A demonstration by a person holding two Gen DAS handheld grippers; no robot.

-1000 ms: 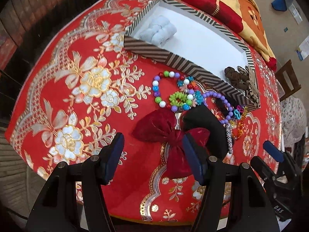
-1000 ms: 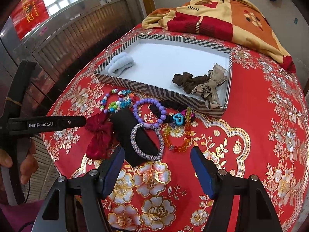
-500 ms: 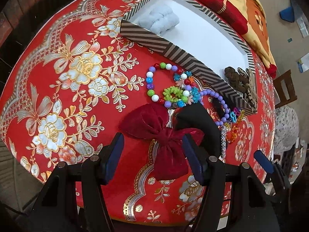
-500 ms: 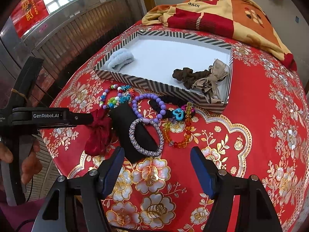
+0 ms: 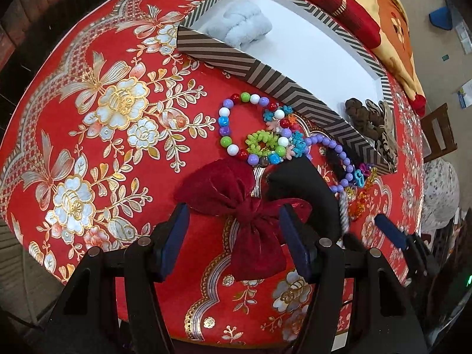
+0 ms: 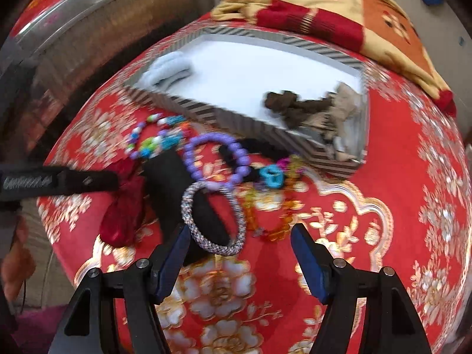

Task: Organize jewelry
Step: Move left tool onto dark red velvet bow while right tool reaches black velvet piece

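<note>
The left gripper [image 5: 233, 236] hangs released, its jaws straddling the knot of a dark red velvet bow [image 5: 236, 197] on the desk [image 5: 97, 118]. The right gripper [image 6: 239, 253] is released too, jaws apart just short of a silver braided bracelet [image 6: 214, 218] lying on a black pouch [image 6: 174, 183]. Beyond lie a purple bead bracelet [image 6: 215, 159] and a multicoloured bead bracelet [image 5: 236, 124], then the striped tray [image 5: 265, 73] holding a pale blue scrunchie [image 5: 244, 26] and a brown one [image 5: 362, 115].

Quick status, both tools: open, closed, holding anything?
Left tool: open, holding nothing; dark red bow sits between its fingers.
Right tool: open, holding nothing; above the silver braided bracelet.
</note>
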